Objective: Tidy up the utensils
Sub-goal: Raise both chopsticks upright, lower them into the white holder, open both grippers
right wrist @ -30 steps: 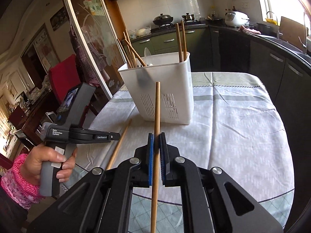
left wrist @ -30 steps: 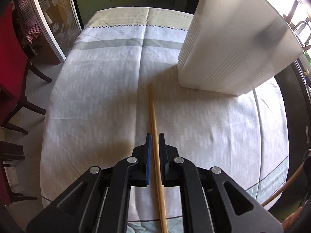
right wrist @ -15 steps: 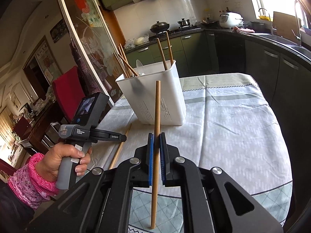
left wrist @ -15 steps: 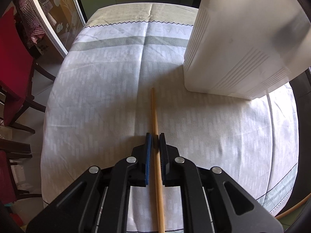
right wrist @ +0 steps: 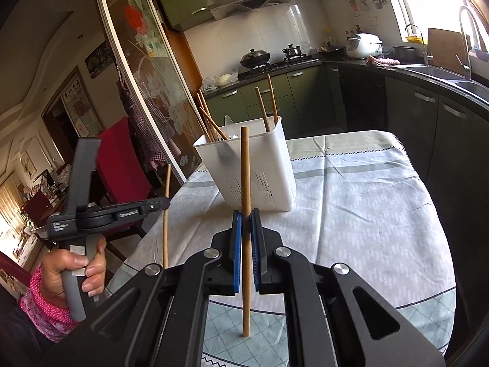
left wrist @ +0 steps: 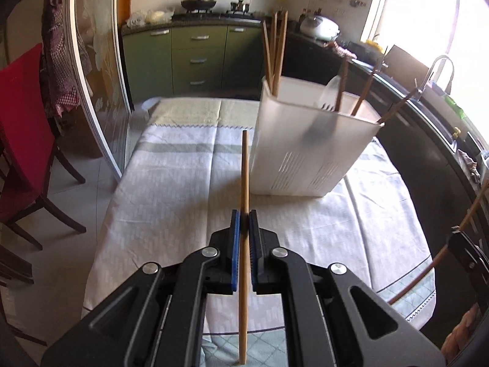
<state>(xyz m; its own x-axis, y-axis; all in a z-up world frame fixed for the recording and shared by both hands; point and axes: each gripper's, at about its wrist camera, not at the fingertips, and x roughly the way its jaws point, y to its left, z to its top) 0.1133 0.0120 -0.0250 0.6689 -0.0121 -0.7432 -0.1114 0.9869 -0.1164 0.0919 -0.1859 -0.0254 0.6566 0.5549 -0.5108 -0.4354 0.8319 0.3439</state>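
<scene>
Each gripper carries one chopstick upright, clamped mid-shaft so the long end can drop straight in: left chopstick [left wrist: 244, 168] in the left gripper [left wrist: 244, 223], right chopstick [right wrist: 245, 168] in the right gripper [right wrist: 245, 224], fingers closed on both. Target is the white holder [right wrist: 259, 165], far on the table [right wrist: 366, 208], chopsticks already sorted inside.

— What were the chopstick [left wrist: 244, 165] and the white holder [left wrist: 308, 150] made of?

— The chopstick looked like smooth, pale wood, matt. The holder looked like white plastic, slightly translucent, with slotted walls.

— And the tablecloth [right wrist: 360, 214]?

— Woven cloth, matt, faintly creased. The left gripper [left wrist: 244, 217] looked like matt black plastic with ribbed blue pads [left wrist: 234, 244] and shiny metal screws.
</scene>
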